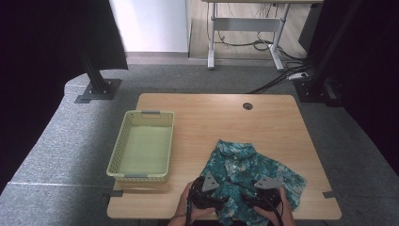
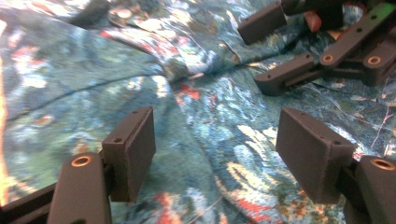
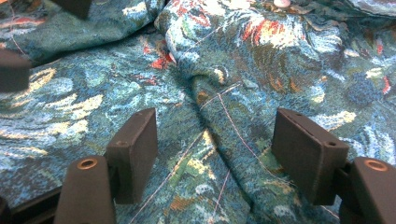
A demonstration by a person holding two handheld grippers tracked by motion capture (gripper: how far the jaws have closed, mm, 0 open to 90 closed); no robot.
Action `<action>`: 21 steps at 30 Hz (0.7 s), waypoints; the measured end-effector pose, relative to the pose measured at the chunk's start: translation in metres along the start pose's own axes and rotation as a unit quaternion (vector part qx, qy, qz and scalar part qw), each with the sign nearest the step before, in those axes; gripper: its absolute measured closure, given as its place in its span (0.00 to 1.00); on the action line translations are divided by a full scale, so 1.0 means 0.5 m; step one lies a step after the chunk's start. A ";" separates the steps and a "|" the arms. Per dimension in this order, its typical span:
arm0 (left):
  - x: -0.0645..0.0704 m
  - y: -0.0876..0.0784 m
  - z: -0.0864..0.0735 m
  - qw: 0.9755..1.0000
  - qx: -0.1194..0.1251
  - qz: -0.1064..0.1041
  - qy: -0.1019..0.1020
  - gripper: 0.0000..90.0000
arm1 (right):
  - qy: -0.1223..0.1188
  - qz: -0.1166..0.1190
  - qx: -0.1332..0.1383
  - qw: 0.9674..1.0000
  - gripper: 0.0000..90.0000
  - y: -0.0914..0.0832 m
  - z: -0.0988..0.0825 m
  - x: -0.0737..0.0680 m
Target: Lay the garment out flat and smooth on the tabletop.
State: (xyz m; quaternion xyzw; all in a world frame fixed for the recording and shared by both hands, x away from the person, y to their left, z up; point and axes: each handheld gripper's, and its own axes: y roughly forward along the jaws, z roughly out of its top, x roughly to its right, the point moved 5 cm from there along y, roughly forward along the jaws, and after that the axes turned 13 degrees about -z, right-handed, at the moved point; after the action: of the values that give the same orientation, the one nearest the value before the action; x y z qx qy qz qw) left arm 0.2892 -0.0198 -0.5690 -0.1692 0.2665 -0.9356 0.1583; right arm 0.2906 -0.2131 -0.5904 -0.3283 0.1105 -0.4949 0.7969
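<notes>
Teal floral shirt (image 1: 249, 176) crumpled on the wooden table (image 1: 211, 117), just right of the pale green basket (image 1: 143, 143), near the front edge. Left gripper (image 2: 215, 154) and right gripper (image 3: 215, 154) low over the cloth, fingers (image 3: 133, 147) spread wide, gripping nothing. Probably between grasps while arranging or folding. Next: choose a seam or edge, close on it, pull flat.

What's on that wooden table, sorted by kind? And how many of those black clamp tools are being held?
Patterned shirt: 1
Yellow-green basket: 1
Hand-held grippers: 2, the left hand-held gripper and the right hand-held gripper, both with jaws open over the shirt
Total: 4
</notes>
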 end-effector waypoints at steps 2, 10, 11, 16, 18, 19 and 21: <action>-0.005 -0.015 0.006 1.000 0.016 -0.003 -0.010 0.32 | -0.004 0.005 0.000 1.000 0.34 -0.003 -0.003 0.006; -0.036 -0.047 0.011 0.998 0.036 0.027 -0.034 0.33 | -0.005 0.010 0.008 1.000 0.34 -0.014 -0.017 0.016; -0.041 -0.048 0.009 0.998 0.035 0.033 -0.038 0.34 | -0.007 0.010 0.007 1.000 0.34 -0.016 -0.019 0.018; -0.060 -0.042 -0.004 0.997 0.022 0.046 -0.052 0.34 | -0.006 0.010 0.009 1.000 0.34 -0.025 -0.028 0.028; -0.062 -0.036 -0.009 0.997 0.011 0.048 -0.053 0.35 | -0.006 0.010 0.006 1.000 0.34 -0.029 -0.032 0.031; -0.062 -0.034 -0.012 0.997 0.005 0.050 -0.054 0.35 | -0.007 0.011 0.005 1.000 0.34 -0.030 -0.033 0.032; -0.062 -0.029 -0.017 0.997 -0.002 0.052 -0.053 0.35 | -0.009 0.011 0.003 1.000 0.34 -0.032 -0.034 0.034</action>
State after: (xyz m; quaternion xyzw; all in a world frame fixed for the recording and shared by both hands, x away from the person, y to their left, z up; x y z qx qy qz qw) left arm 0.3107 0.0077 -0.5748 -0.2044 0.2678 -0.9154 0.2202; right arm 0.2791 -0.2396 -0.5907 -0.3293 0.1055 -0.4836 0.8041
